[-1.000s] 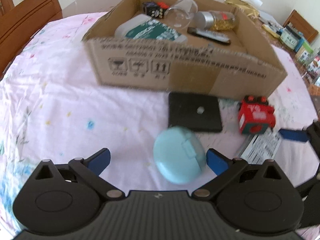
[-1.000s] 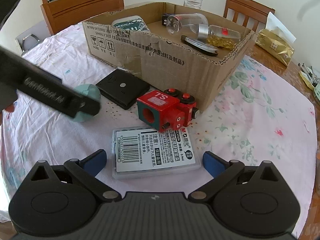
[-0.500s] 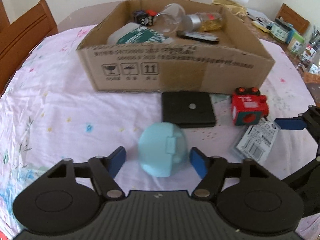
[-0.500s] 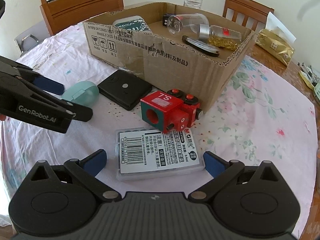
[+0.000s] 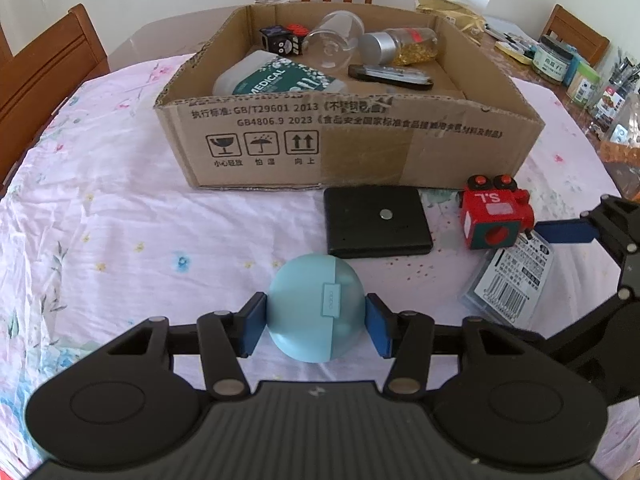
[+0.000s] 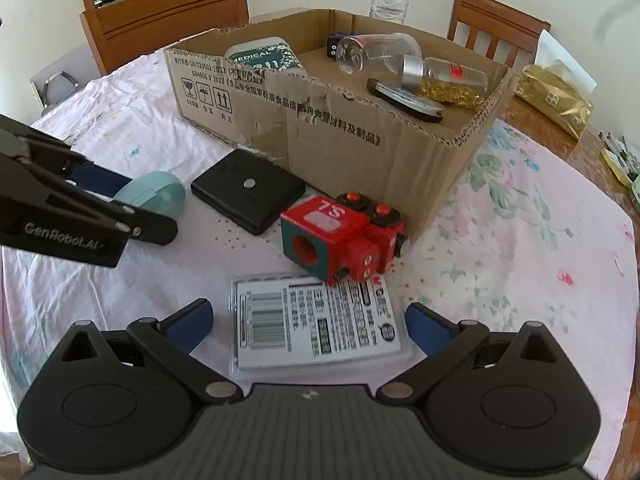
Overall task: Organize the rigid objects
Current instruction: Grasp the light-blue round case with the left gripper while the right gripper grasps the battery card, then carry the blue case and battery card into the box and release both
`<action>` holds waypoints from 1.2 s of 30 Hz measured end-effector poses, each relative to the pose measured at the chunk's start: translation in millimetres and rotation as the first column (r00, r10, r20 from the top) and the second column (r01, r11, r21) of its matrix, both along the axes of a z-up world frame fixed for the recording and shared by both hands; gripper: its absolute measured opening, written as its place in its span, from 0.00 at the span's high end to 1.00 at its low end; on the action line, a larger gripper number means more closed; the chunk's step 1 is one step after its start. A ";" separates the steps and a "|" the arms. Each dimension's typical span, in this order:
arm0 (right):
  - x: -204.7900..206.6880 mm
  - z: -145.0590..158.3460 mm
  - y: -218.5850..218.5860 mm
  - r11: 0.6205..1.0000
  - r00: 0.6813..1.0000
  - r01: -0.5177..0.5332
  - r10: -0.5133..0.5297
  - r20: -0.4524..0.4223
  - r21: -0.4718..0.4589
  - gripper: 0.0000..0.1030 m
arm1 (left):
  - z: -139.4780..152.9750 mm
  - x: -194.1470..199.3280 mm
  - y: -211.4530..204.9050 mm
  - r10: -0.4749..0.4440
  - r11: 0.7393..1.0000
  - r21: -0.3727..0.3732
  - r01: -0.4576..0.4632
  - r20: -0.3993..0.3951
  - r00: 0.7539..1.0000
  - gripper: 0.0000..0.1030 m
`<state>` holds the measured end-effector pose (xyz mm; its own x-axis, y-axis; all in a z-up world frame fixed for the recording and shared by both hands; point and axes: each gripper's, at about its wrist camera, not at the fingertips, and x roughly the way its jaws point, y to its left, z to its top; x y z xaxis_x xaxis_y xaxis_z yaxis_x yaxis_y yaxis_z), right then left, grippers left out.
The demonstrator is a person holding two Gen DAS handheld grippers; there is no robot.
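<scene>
Corrugated cardboard box [image 5: 360, 148], smooth matt plastic case [image 5: 316, 312]

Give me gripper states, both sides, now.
Left gripper: just closed; fingers pressing both sides of the light blue case.
Right gripper: open, holding nothing, over the label pack.

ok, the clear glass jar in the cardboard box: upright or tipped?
Tipped. The clear glass jar lies on its side in the cardboard box, mouth facing the left wall, resting against the silver-capped bottle.
</scene>
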<state>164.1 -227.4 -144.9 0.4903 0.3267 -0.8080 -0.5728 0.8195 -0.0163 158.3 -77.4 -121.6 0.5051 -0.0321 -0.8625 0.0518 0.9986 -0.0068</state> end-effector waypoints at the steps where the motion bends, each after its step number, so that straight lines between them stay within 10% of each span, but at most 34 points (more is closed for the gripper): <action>1: 0.5 0.3 0.2 1.000 1.000 -0.002 0.002 -0.003 -0.002 0.00 | -0.2 -0.2 0.0 -0.001 1.000 0.000 0.001 0.001 1.000 0.50; 36: -27.6 6.6 -4.3 0.998 0.998 0.055 -0.055 -0.026 -0.019 0.09 | -1.1 -1.0 -0.7 -0.048 0.999 0.011 0.047 0.019 0.999 0.45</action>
